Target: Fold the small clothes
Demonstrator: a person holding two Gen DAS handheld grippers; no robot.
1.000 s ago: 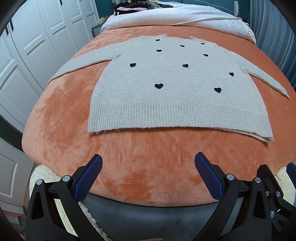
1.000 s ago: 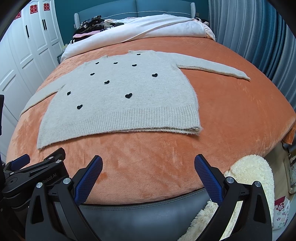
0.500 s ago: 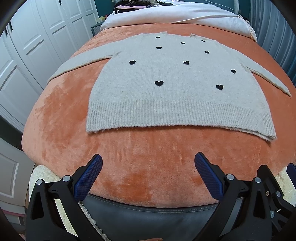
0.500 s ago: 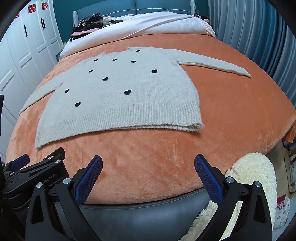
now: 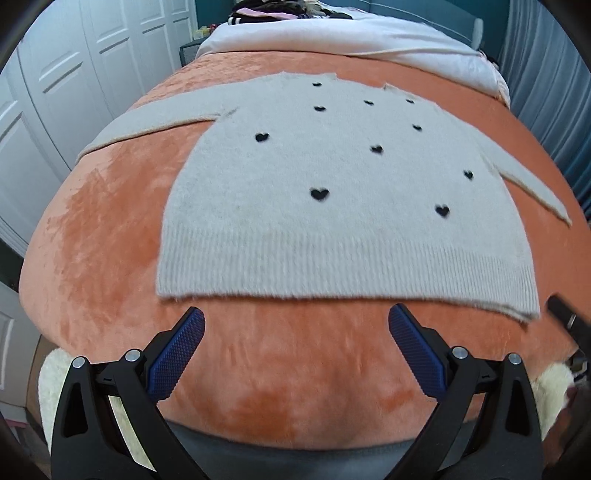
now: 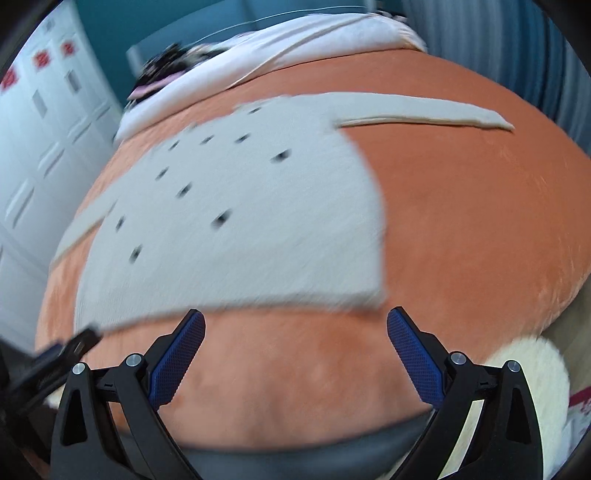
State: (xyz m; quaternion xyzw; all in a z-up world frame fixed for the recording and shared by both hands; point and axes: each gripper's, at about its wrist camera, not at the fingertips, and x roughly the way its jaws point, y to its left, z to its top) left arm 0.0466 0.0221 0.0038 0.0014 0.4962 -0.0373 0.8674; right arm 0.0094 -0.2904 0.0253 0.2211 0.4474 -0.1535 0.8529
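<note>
- Starting at the far left: white wardrobe doors (image 5: 92, 74) run down that side of the room, right next to the bed (image 5: 92, 229), which has a fuzzy orange blanket over it.
- Left gripper (image 5: 296, 320) hangs over the near edge of the bed with its jaws spread wide and nothing between them — the blue pads (image 5: 177, 354) sit just short of the sweater's ribbed hem, not touching it.
- Grey sweater (image 5: 332, 206) with little black hearts lies flat and face up in the middle of the bed, hem toward the grippers, neck toward the headboard. Both sleeves are stretched out sideways; left sleeve (image 5: 147, 122) angles out toward the wardrobe side.
- Up past the neckline there's a white duvet (image 5: 351, 40) bunched across the head of the bed, with a dark pile of clothes (image 5: 280, 9) behind it.
- Right gripper (image 6: 295, 319) is also wide apart and empty, hovering just off the hem near the sweater's right bottom corner. That view is pretty motion-blurred.
- Right sleeve (image 6: 424, 112) runs straight out toward the blue curtain (image 6: 517, 44).
- Bottom right, a fluffy cream rug (image 6: 532, 373) pokes out below the bed edge.
</note>
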